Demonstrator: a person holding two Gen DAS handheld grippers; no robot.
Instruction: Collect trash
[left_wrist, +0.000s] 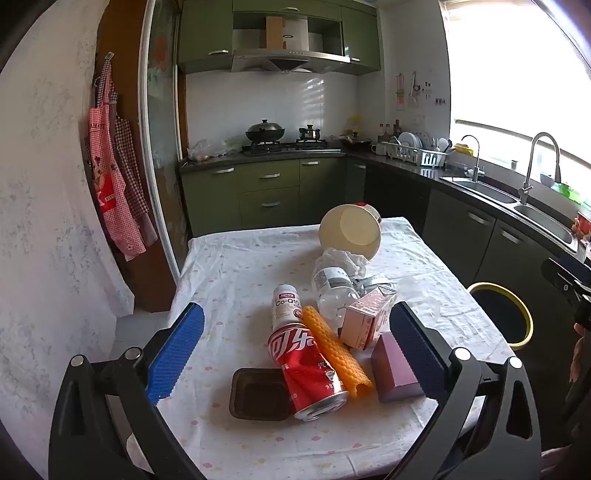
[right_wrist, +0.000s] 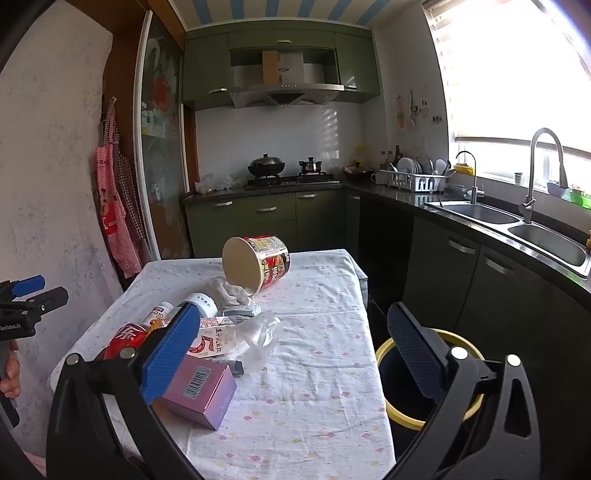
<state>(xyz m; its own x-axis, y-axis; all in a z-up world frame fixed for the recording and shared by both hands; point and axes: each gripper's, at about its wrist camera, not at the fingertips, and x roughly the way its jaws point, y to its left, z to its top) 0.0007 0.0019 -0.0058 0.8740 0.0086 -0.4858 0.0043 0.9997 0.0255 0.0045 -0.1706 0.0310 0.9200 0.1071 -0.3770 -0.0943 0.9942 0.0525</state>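
- Trash lies heaped on the table (left_wrist: 229, 266), which wears a white cloth with small pastel spots; the heap sits toward the table's near end in the left wrist view.
- Red soda can (left_wrist: 308, 369) is the landmark: a dented metal cylinder on its side, open end toward the camera.
- Touching the can's left flank: a dark, shallow rectangular plastic tray (left_wrist: 258, 393).
- Beyond the can, end to end with it: a white supplement bottle (left_wrist: 286, 306), lying down.
- Against the can's right side: an orange ribbed tube (left_wrist: 338, 354), then a purple cardboard box (left_wrist: 393, 373) bearing a barcode.
- Behind the tube: a pink-and-white carton (left_wrist: 365, 321), a clear plastic bottle (left_wrist: 332, 291), crumpled white tissue (left_wrist: 343, 258).
- Farthest from the can: a round paper noodle cup (left_wrist: 351, 230), tipped over, cream base showing.
- Right of the table, on the floor: a dark bin with a yellow rim (left_wrist: 517, 317).
- Room: green kitchen cabinets, steel hood, wok on the hob, dish rack, double sink under a bright window, checked aprons on the left wall.
- Left gripper (left_wrist: 295, 350): jaws spread wide, ribbed blue pads either side of the heap, clear of it, holding nothing.
- Right gripper (right_wrist: 293, 339): equally wide, empty; whether its left pad touches the carton cannot be told.
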